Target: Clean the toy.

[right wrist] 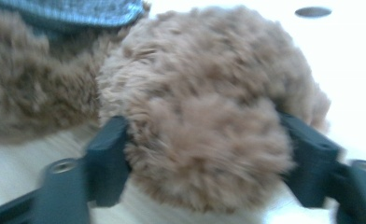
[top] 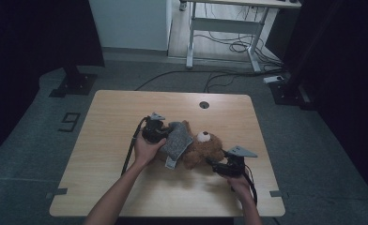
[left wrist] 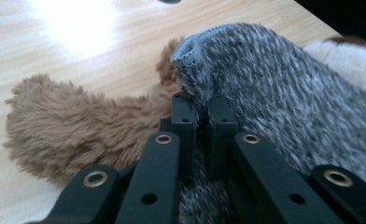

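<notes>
A brown teddy bear [top: 205, 146] lies on the wooden table [top: 116, 117], partly covered by a grey knitted sweater [top: 177, 143]. At the bear's left side, my left gripper [top: 165, 136] is shut on a fold of that sweater [left wrist: 274, 93]; in the left gripper view its jaws [left wrist: 202, 105] pinch the knit just below the hem, with brown fur [left wrist: 78, 126] to the left. At the bear's right, my right gripper [top: 215, 165] stands wide around a round furry paw [right wrist: 204, 93]. Its jaws flank the paw on both sides and look open [right wrist: 204, 144].
A cable hole [top: 204, 104] sits in the table near its far edge, behind the bear. Beyond the table are a white desk frame [top: 224, 28] and loose cables [top: 238, 47] on the floor. Dark stands rise at both sides.
</notes>
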